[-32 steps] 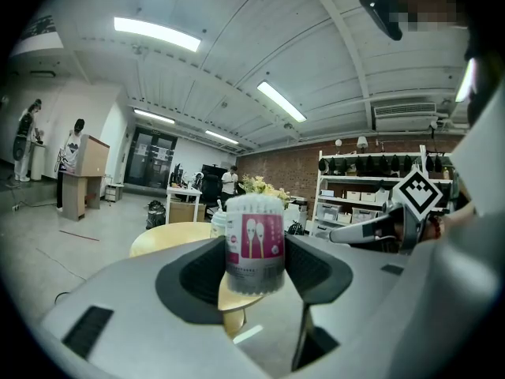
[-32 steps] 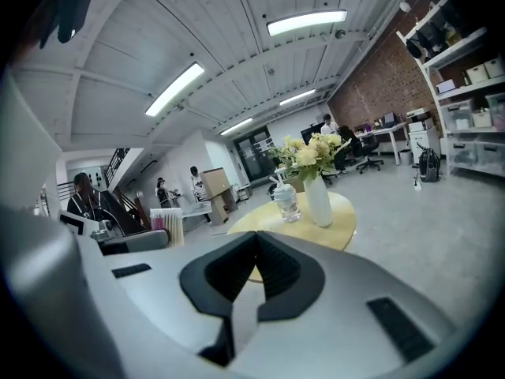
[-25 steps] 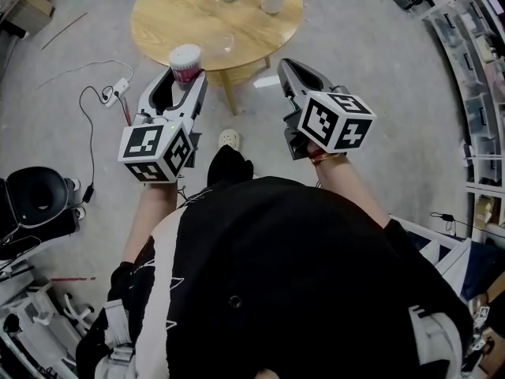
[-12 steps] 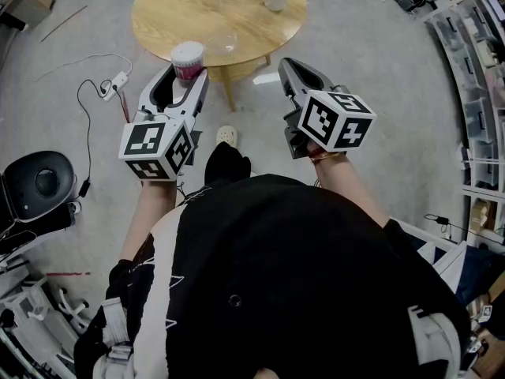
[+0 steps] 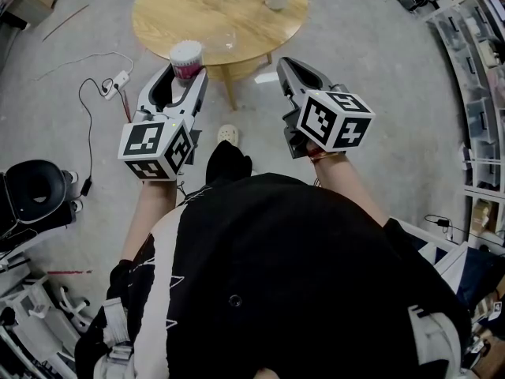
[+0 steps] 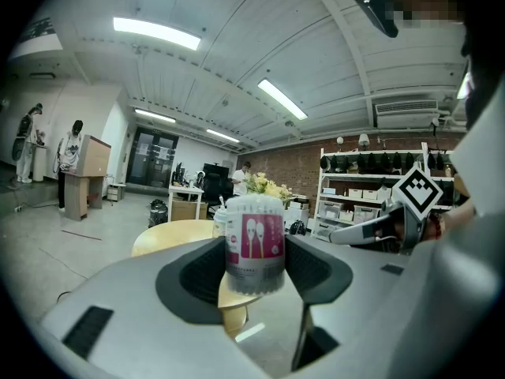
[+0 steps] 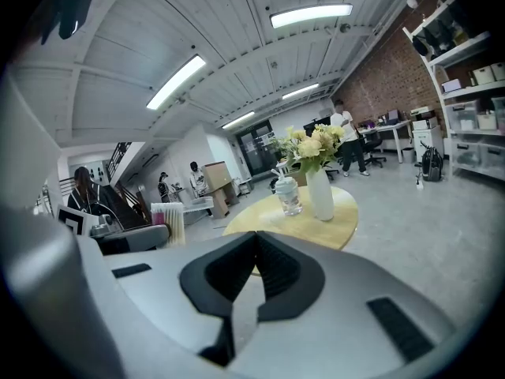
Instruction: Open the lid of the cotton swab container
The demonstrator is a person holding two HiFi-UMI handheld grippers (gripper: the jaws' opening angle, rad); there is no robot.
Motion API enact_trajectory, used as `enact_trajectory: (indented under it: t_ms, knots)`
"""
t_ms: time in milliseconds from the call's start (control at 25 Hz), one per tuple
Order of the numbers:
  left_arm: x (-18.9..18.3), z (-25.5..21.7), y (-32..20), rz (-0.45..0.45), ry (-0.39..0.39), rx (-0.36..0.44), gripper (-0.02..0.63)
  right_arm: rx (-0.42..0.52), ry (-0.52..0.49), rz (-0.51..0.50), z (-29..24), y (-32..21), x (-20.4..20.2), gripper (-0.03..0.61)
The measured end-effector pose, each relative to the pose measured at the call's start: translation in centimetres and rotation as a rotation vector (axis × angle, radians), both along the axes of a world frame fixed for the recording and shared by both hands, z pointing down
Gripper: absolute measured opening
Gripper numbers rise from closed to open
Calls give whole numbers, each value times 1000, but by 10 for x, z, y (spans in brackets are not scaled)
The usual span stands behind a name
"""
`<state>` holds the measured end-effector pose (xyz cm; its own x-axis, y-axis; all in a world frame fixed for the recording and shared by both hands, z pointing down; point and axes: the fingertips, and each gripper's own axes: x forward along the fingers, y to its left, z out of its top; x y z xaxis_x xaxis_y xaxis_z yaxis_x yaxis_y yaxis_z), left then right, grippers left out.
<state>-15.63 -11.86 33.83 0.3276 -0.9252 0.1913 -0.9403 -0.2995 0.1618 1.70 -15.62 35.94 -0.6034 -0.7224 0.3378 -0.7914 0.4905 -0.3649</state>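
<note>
Seen from the head camera, looking steeply down over a person in a dark top, the left tongs (image 5: 187, 76) reach toward 11 o'clock and hold the cotton swab container (image 5: 186, 58) upright, its round pale top facing up, in line with the near edge of a round wooden tabletop (image 5: 197, 22) at 12 o'clock. The right tongs (image 5: 284, 65) point toward 1 o'clock, well apart from the container. In the left gripper view, the container (image 6: 254, 243), with its pink label, stands at the centre, and the two dark pads of the left tongs (image 6: 254, 271) press on its sides at 9 and 3 o'clock. In the right gripper view, the right tongs (image 7: 256, 271) are closed together with nothing between them; a white vase of flowers (image 7: 319, 192) stands on the tabletop (image 7: 316, 219) at 1 o'clock.
</note>
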Motion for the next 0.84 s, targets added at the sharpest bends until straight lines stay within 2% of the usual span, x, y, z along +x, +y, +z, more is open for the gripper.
enact_trajectory:
  t_ms: [840]
  knots:
    - [-1, 3, -2, -6, -6, 5, 244, 17, 7, -4, 4, -2, 0, 5]
